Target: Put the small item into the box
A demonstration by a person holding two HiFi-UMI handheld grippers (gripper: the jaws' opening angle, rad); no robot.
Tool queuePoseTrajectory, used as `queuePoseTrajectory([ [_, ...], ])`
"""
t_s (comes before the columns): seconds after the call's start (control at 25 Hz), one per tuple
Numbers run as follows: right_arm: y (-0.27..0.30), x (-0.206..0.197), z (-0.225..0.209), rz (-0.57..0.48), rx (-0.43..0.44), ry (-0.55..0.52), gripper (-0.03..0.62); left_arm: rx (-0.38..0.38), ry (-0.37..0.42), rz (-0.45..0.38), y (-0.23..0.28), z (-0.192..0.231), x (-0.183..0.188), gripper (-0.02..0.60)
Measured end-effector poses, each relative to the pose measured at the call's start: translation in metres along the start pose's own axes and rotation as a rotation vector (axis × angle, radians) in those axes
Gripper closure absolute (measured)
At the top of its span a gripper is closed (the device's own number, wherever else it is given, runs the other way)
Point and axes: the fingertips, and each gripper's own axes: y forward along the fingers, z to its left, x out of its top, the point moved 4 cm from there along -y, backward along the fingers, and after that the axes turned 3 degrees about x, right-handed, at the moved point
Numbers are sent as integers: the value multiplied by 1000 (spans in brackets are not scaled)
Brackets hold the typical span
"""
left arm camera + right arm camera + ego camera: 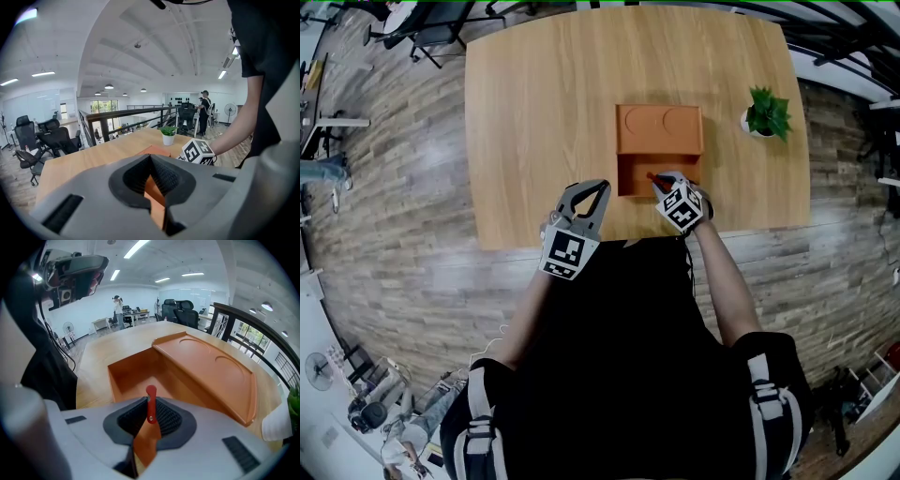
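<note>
Nothing readable is showing in any view: no words, labels, brands, numbers or signs. The only printed marks are the black-and-white square patterns on the two cubes. In the head view, the left gripper's point(587, 190) marker cube point(565, 255) is sitting at about eight o'clock from centre. The right gripper's point(657, 181) marker cube point(682, 206) is sitting at about two o'clock. Neither pattern is carrying letters or digits.
</note>
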Motion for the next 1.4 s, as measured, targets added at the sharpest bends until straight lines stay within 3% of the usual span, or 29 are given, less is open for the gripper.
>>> queuePoseTrajectory([
  [0.84, 28, -4, -15, 122, -11, 8, 526, 12, -15, 11, -1, 9, -2, 560],
  [1.4, 30, -5, -14, 117, -21, 5, 517, 12, -14, -2, -1, 12, -2, 560],
])
